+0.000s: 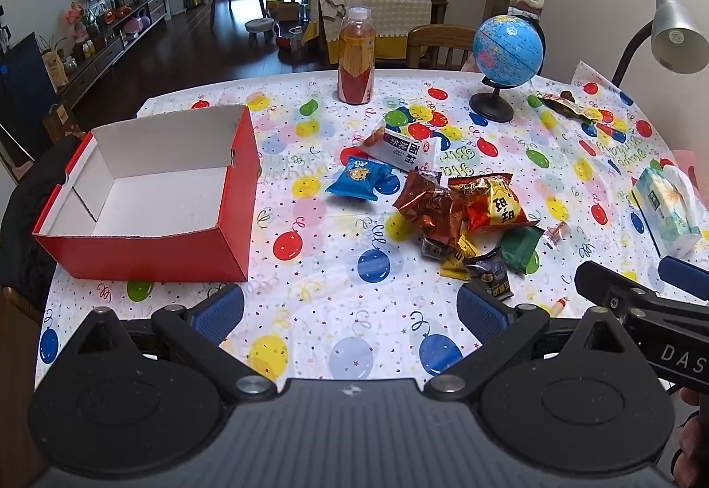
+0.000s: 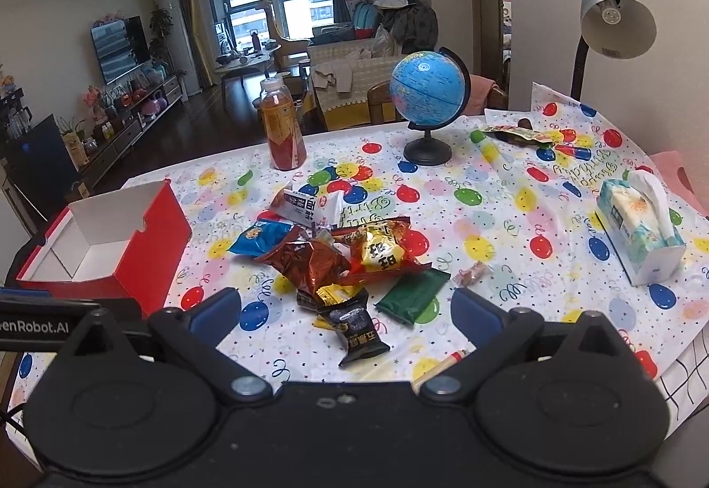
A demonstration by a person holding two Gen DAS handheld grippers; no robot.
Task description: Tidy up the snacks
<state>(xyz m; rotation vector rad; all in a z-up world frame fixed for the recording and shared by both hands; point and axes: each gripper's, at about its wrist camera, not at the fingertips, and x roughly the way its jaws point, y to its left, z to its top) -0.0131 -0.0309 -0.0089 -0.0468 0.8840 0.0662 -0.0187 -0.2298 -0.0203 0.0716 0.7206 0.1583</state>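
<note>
both grippers — left gripper (image 1: 350,306), right gripper (image 2: 345,310) — hover with jaws wide apart, empty, above the worktop (image 1: 310,266); snack packets (image 1: 461,213) lie heaped beside a red box (image 1: 146,253).

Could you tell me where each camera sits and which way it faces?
Left wrist: on the left tool, facing across the table at the red box and snack pile; the right tool enters at right.
Right wrist: on the right tool, over the snack pile; the left tool shows at left.
Shared: box, snacks, bottle, globe.
</note>
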